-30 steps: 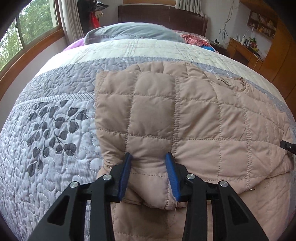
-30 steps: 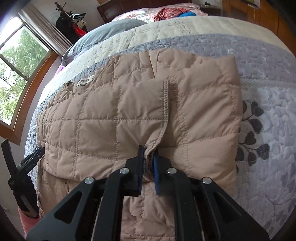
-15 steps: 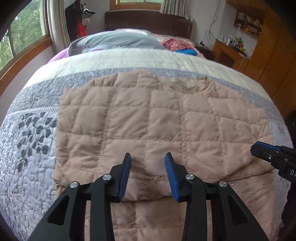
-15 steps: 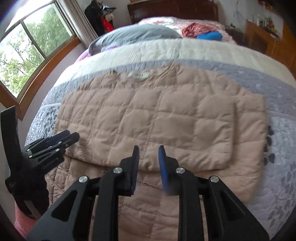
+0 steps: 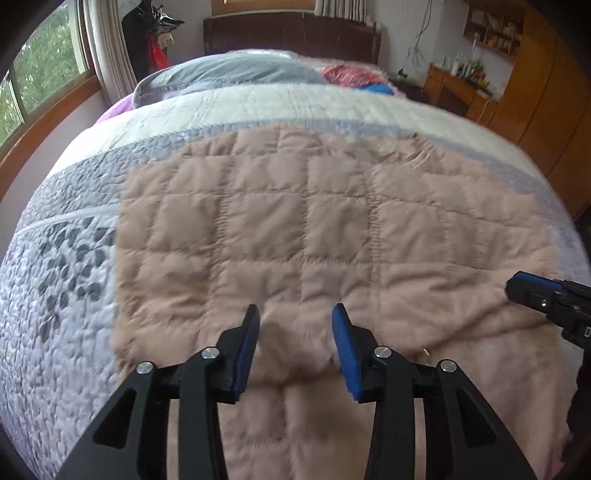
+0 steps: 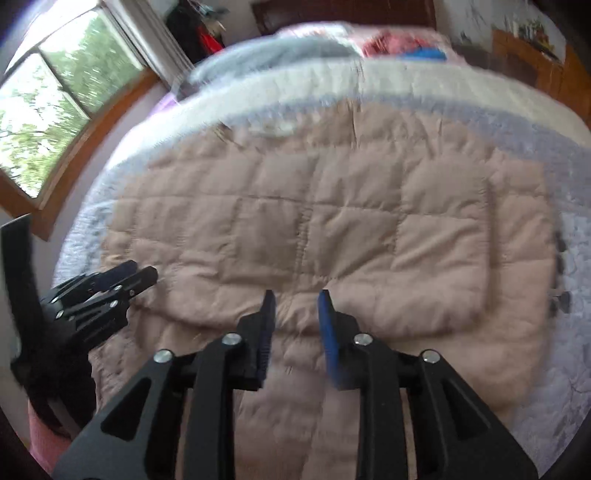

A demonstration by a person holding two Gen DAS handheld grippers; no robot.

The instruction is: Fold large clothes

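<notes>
A: A bedroom: the bed wears a grey leaf-print quilt, a window sits at ten o'clock, a dark headboard at twelve.

B: The jacket?

A: The tan quilted jacket lies folded flat mid-bed, its folded edge nearest the cameras.

B: The left hand-held gripper?

A: Above that near edge, blue pads apart and opening, jacket showing in the gap but nothing pinched.

B: The right hand-held gripper?

A: Likewise: jaws spreading, clear of the fabric.

B: Any differences between views?

A: The left view shows a wooden desk at two o'clock and the right gripper's tip at three. The right view, blurred, shows the left gripper at nine and a neck label at twelve.
</notes>
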